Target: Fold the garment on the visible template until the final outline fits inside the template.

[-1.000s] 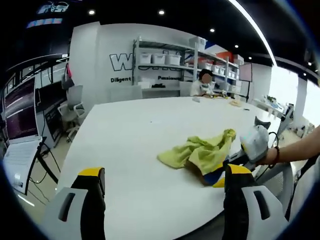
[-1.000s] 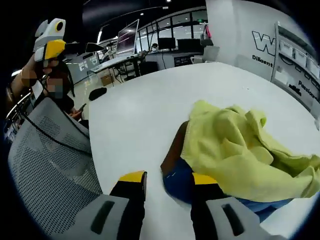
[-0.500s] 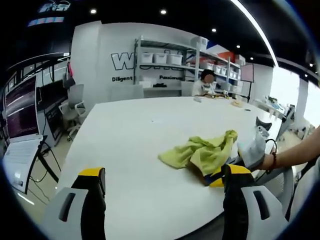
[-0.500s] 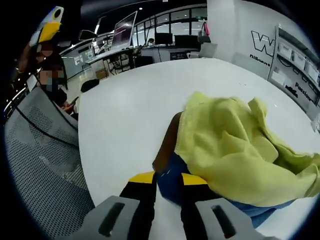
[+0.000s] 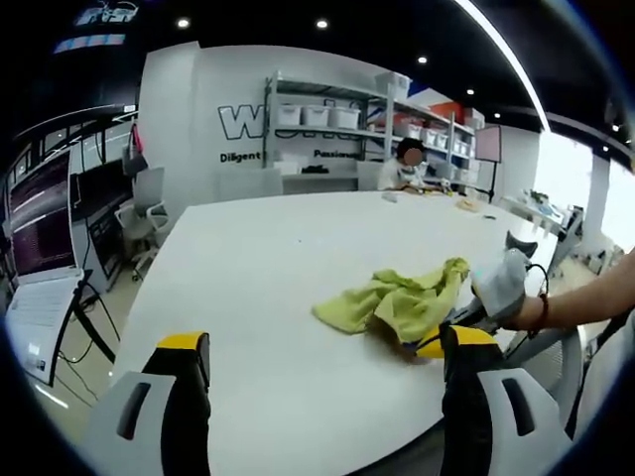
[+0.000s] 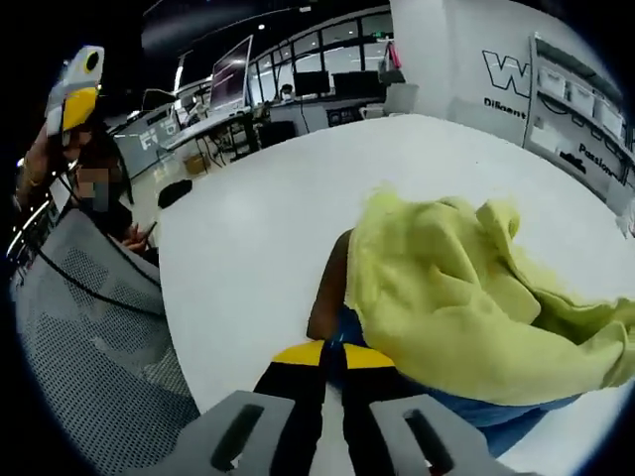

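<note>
Nearest in the right gripper view, the right hand-held gripper (image 6: 333, 359) has its yellow-tipped jaws drawn together on the near edge of the garment (image 6: 466, 297), pinching what looks like a blue and brown layer that pokes out from under the yellow cloth; the grip sits low at the hem, probably so the edge can be lifted or dragged to begin a fold. The garment lies in a rumpled heap near the near edge of the white counter (image 6: 258, 228), yellow fabric bunched on top, and nothing like a template outline can be made out beneath it, so the fold appears to be at its very start. In the left gripper view, the left hand-held gripper (image 5: 322, 372) hangs with its jaws spread wide apart and nothing between them, held well back from the cloth (image 5: 397, 302), seemingly waiting for a corner to be offered. From that side the right hand-held gripper (image 5: 451, 337) shows at the cloth's edge with the person's hand (image 5: 531, 312) behind it. A mesh chair (image 6: 89, 327) stands just off the counter's edge. Far off, shelving (image 5: 347, 124) with bins lines the wall, and a seated person (image 5: 405, 169) works at the counter's far end.
</note>
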Motion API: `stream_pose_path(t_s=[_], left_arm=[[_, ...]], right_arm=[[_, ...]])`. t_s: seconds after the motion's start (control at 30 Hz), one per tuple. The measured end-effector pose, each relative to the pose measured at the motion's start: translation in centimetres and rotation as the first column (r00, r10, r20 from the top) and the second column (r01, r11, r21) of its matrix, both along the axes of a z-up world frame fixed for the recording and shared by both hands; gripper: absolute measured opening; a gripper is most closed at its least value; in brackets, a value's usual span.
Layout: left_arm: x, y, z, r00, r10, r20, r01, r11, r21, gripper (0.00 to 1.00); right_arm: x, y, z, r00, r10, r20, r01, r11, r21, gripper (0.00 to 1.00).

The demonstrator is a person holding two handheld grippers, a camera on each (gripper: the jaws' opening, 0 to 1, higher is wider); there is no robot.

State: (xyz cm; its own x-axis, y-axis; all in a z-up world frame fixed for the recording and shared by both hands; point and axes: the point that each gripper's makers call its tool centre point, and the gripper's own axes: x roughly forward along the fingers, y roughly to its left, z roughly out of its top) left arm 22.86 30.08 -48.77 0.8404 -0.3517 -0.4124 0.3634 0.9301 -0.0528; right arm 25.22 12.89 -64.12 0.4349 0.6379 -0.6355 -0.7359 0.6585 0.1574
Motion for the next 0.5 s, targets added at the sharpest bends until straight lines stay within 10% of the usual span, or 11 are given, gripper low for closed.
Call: stream_pose_path(t_s=[0.5], left_arm=[[1.1, -1.8, -0.6, 0.999, -0.024, -0.025, 0.023, 0.999, -0.04, 0.92]], right_arm=[[2.6, -1.7, 12.8, 0.964, -0.043, 0.263, 0.019, 0.995, 0.095, 0.0]])
